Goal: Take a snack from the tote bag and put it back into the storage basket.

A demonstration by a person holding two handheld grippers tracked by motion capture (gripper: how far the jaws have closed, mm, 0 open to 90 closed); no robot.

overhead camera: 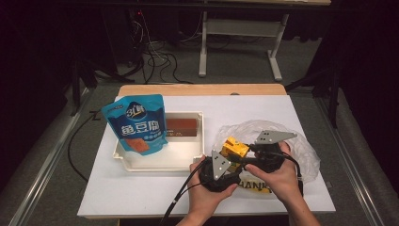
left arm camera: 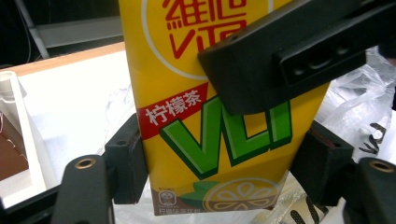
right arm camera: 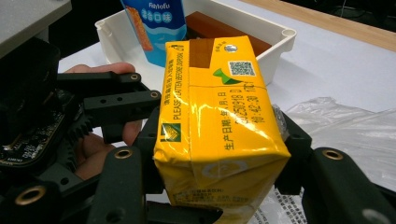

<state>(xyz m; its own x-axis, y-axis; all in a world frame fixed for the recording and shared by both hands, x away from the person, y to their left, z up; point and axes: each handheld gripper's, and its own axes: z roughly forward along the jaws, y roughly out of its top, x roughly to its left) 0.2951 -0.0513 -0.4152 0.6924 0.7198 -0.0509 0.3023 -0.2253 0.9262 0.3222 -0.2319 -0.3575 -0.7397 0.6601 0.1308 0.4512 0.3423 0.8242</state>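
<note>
yellow lemon tea carton [right arm camera: 217, 123] sits clamped between both hand-held grippers' jaws.

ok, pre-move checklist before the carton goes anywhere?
1. Right tool pads on yellow drink carton, both sides: ok.
2. Left tool pads on the carton: left pad touches, right pad cannot tell.
3. Carton clear of clear plastic bag: cannot tell.
4. Free room in white tray: ok, near part bare.
5. Blue pouch standing in the tray, may tip: not ok.
</note>
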